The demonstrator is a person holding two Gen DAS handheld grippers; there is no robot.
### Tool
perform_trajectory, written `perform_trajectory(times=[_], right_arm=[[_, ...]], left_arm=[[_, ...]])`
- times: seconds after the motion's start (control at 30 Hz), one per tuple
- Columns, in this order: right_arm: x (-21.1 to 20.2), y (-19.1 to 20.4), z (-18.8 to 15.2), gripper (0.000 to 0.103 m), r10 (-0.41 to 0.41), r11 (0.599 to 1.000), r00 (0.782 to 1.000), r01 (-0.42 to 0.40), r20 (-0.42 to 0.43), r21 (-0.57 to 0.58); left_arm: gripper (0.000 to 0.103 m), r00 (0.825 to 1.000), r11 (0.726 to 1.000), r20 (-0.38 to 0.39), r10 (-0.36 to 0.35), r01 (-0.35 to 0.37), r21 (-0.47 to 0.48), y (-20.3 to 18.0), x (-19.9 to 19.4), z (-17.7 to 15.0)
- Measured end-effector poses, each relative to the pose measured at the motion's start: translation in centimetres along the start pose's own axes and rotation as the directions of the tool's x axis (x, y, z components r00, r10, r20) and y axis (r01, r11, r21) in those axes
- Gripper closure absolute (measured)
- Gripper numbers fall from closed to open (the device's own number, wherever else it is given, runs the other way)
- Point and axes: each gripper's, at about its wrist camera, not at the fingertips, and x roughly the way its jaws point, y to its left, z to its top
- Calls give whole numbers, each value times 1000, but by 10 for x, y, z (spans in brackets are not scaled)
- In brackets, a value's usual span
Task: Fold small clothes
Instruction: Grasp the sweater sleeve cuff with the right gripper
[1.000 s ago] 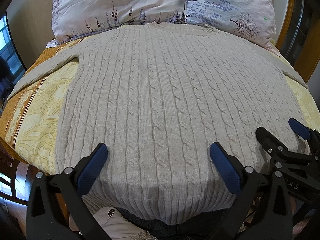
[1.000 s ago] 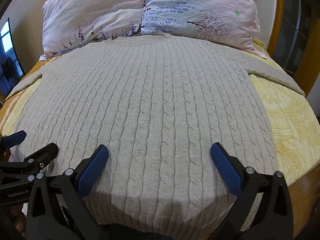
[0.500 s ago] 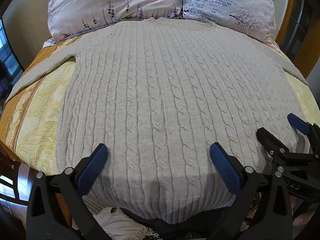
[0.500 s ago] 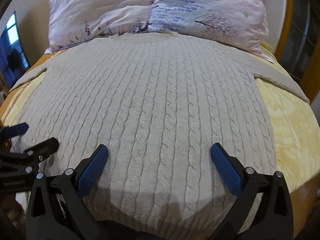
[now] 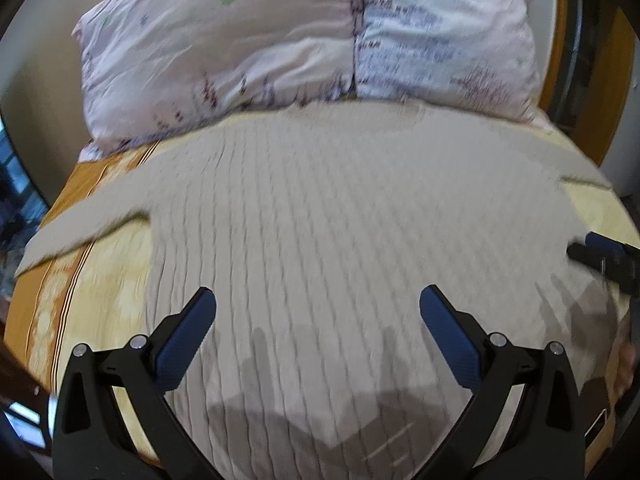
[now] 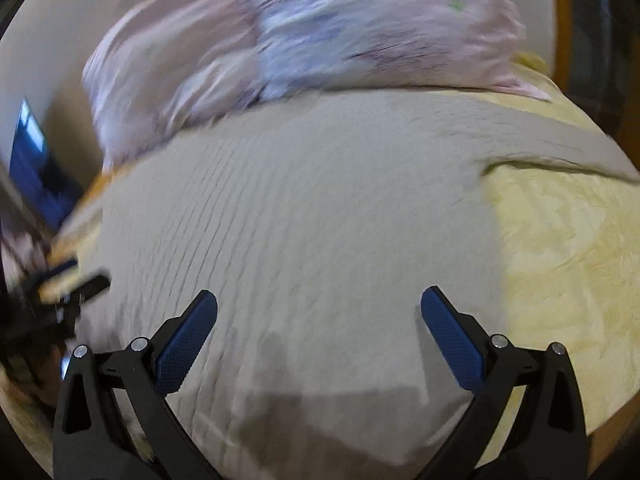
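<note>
1. A beige cable-knit sweater [image 5: 340,216] is spread flat, front up, across a bed covered by a yellow patterned bedspread [image 6: 560,248]; its neckline lies toward the pillows and its hem toward the cameras.
2. One sleeve [image 5: 88,220] is seen stretched out over the bedspread's orange-striped edge in the left wrist view; the other sleeve [image 6: 560,144] is seen extended across the yellow cloth in the right wrist view.
3. Two pale floral pillows [image 5: 280,52] are propped at the head of the bed, just beyond the sweater's collar.
4. The left gripper [image 5: 318,312] is held with its blue-padded fingers spread wide above the lower part of the sweater; nothing is gripped between them.
5. The right gripper [image 6: 319,312] is likewise held with its fingers far apart over the sweater's lower half, empty.
6. Each gripper is partly caught at the edge of the other's view, near the sweater's side edges.
7. Both views are smeared by motion blur, the right wrist view more heavily, so the knit detail is only faintly made out.
8. Shadows of the grippers are cast on the sweater near its hem.
</note>
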Motion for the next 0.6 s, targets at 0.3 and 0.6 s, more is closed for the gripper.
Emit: perform_trajectory(times=[0.3, 0.6], right_arm=[[41, -134, 53, 40, 48, 853, 999, -40, -2, 520], [53, -161, 72, 48, 69, 794, 995, -98, 71, 600]], left_arm=[[2, 993, 991, -60, -104, 109, 73, 0, 27, 51], [2, 979, 979, 4, -205, 205, -18, 17, 44, 67]])
